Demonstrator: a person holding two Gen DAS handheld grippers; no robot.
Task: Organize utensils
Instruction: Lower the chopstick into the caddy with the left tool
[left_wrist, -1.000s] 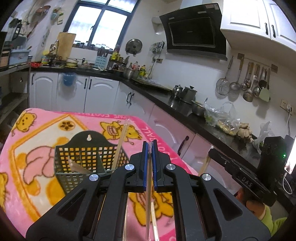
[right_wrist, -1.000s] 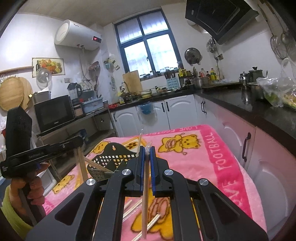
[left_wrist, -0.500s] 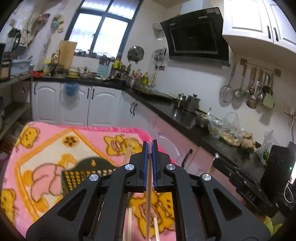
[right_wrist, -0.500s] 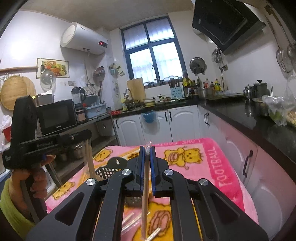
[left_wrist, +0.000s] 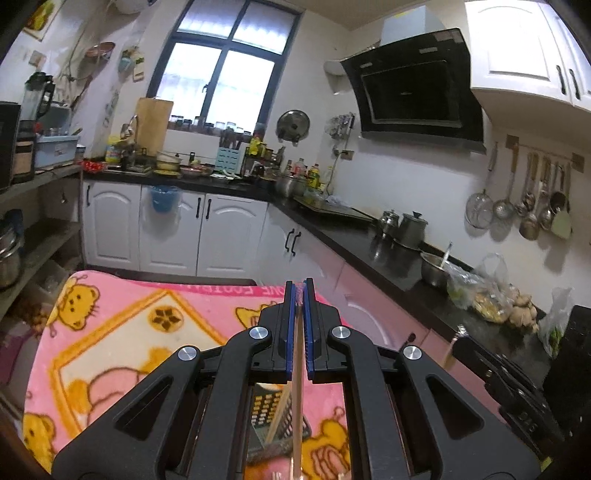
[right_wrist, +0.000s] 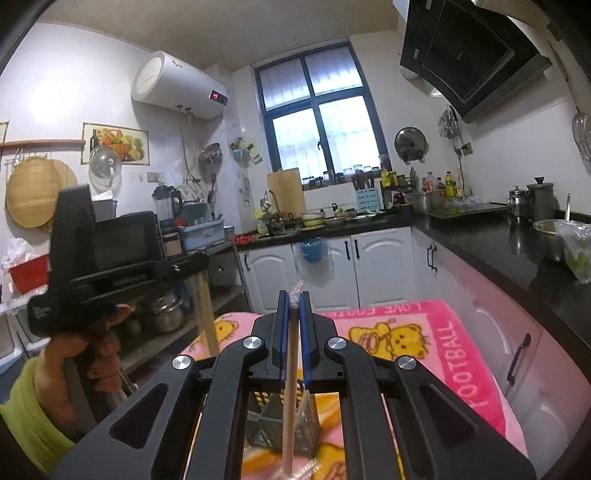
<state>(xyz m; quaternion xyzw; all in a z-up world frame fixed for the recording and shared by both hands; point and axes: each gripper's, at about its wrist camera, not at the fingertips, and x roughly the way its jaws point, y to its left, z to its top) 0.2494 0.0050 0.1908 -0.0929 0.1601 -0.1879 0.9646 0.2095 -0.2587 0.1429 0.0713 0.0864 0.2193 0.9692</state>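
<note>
My left gripper (left_wrist: 299, 291) is shut on a wrapped wooden chopstick (left_wrist: 296, 398) that hangs down between its arms. My right gripper (right_wrist: 294, 301) is shut on another wrapped chopstick (right_wrist: 290, 402). A black mesh utensil basket (left_wrist: 280, 417) sits below, mostly hidden by the gripper arms; it also shows in the right wrist view (right_wrist: 291, 421), with chopsticks standing in it. The left gripper body (right_wrist: 107, 273) with its chopstick shows at the left of the right wrist view. More wrapped chopsticks (right_wrist: 303, 467) lie on the blanket.
A pink bear-print blanket (left_wrist: 122, 332) covers the table. Black countertops (left_wrist: 369, 254) with pots run along the right. White cabinets (left_wrist: 166, 232) stand behind. A shelf with a microwave (right_wrist: 125, 240) stands at the left.
Both grippers have risen and tilted up with their chopsticks. The basket has dropped from mid-frame to below the gripper arms in both views.
</note>
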